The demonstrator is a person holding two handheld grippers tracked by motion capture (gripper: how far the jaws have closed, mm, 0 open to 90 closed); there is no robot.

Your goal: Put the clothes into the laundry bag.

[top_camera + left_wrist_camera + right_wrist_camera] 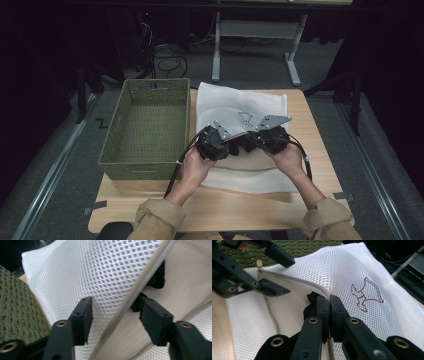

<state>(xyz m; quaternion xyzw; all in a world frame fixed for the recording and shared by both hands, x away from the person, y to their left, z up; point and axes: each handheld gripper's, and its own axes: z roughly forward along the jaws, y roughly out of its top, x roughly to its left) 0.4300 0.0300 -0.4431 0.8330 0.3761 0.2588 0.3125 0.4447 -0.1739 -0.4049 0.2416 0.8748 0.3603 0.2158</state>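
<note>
Two grippers are working a white mesh bag (pixel 240 100) lying beside the basket (pixel 145 130): the right gripper (pixel 329 312) is pinching its zippered edge (pixel 294 281) while the left gripper (pixel 115 315), jaws half-open, is probably lining up on the zipper pull (pixel 259 263).

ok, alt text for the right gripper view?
The right tool is shut on the beige zipper edge of a white mesh bag, lifting it. The left tool stands open around the same edge, near the zipper pull.

Two tools (pixel 239 141) together over white mesh bag (pixel 240 100), green basket (pixel 145 130) just left
</note>
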